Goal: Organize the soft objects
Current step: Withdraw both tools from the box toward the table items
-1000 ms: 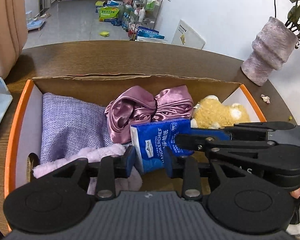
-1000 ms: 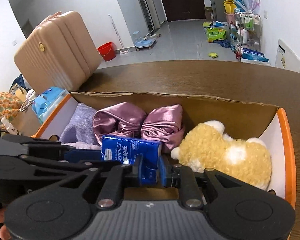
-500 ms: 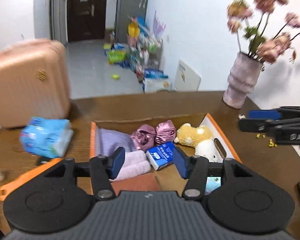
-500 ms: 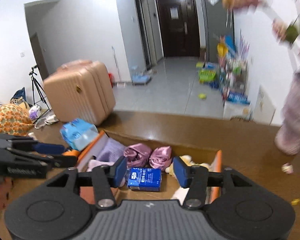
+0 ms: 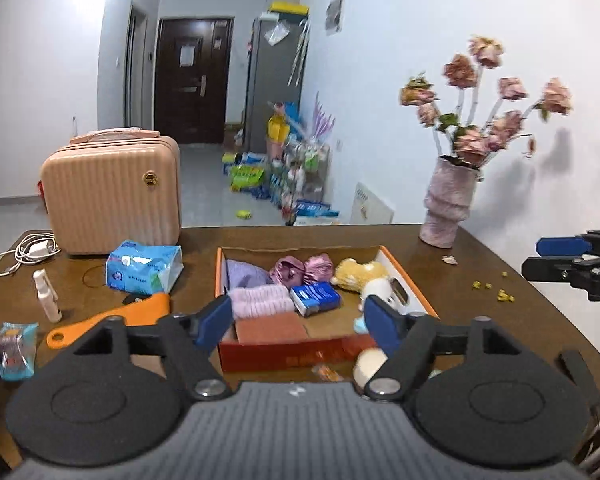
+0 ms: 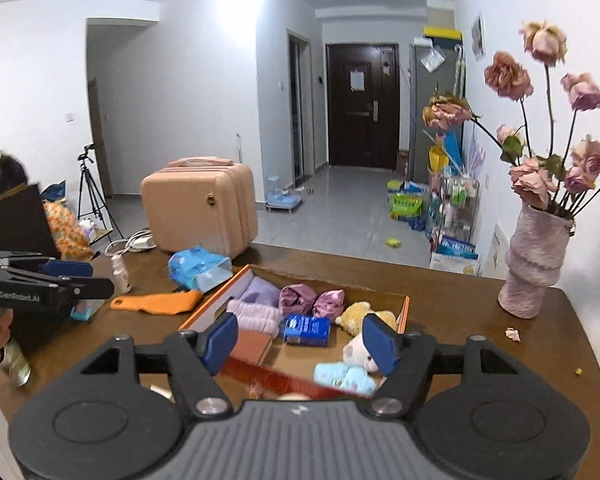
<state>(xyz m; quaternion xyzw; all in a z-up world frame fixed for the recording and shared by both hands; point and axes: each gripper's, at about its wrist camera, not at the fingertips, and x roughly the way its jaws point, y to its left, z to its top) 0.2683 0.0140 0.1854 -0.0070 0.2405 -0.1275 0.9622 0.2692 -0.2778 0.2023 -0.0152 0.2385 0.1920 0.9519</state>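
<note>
- The right wrist view alone showed a black tripod point(image 6: 89, 196); the orange-rimmed cardboard box point(image 5: 410, 280) sat on the brown wooden table point(image 5: 480, 320).
- The blue tissue packet point(image 5: 315, 298) lay inside that box, a second earlier pinched by both grippers.
- The left gripper point(image 5: 298, 320) and right gripper point(image 6: 302, 340) were empty, jaws opening.

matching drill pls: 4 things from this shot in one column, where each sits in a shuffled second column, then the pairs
Things:
1. tissue pack
2. vase
3. suitcase
4. spray bottle

Places:
A. far left of the table, standing upright
B. in the box, next to the pink towel
C. back right corner of the table, holding flowers
D. back left, behind the blue wipes pack

Pairs: 1-B, 2-C, 3-D, 4-A
</note>
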